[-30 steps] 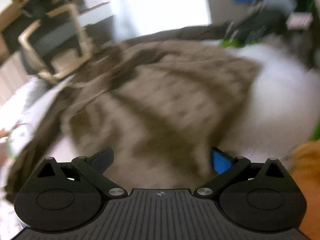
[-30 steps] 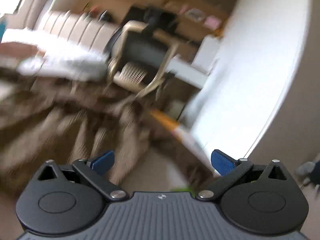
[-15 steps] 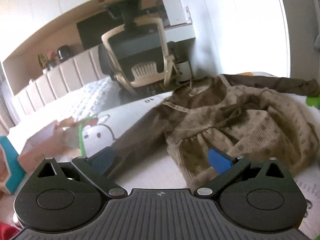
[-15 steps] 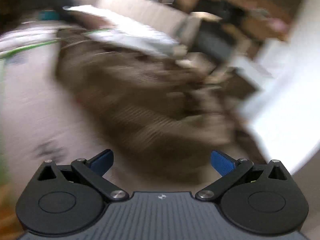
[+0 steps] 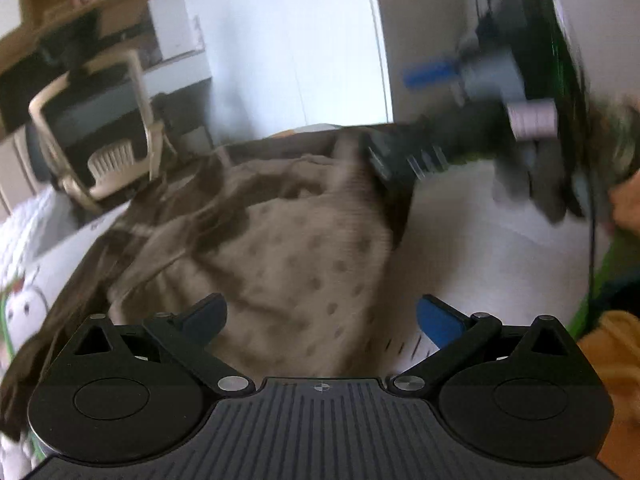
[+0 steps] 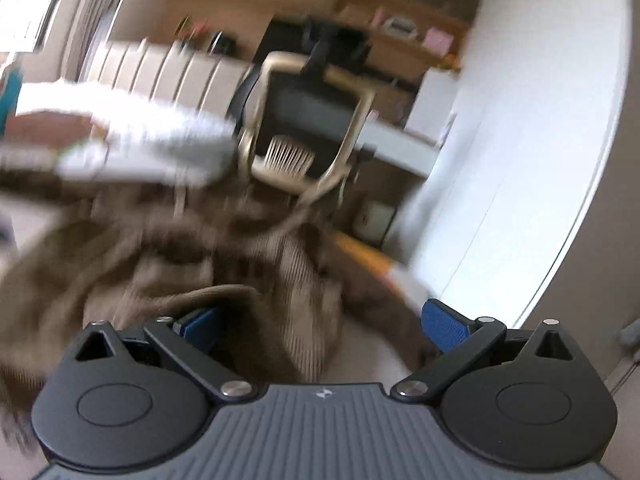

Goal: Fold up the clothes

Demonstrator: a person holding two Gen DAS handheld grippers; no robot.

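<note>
Brown dotted dress [image 5: 288, 248] is lying rumpled and partly spread on the white surface [image 5: 472, 240], not yet in a neat fold. Nearest, the left gripper [image 5: 320, 316] is hovering over its skirt, jaws spread wide and holding nothing. The right gripper [image 6: 322, 322] is also gaping, a fabric edge passing between its pads, probably for a pinch. Beyond, a chair [image 6: 308, 136] is standing.

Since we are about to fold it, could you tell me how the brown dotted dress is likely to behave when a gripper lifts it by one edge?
The brown dotted dress lies in soft creases, so it will probably sag and trail, not hold shape. Its ribbed weave looks thick enough to grip without slipping. A hem loop already curls by the open right gripper, so stray folds may snag.
</note>
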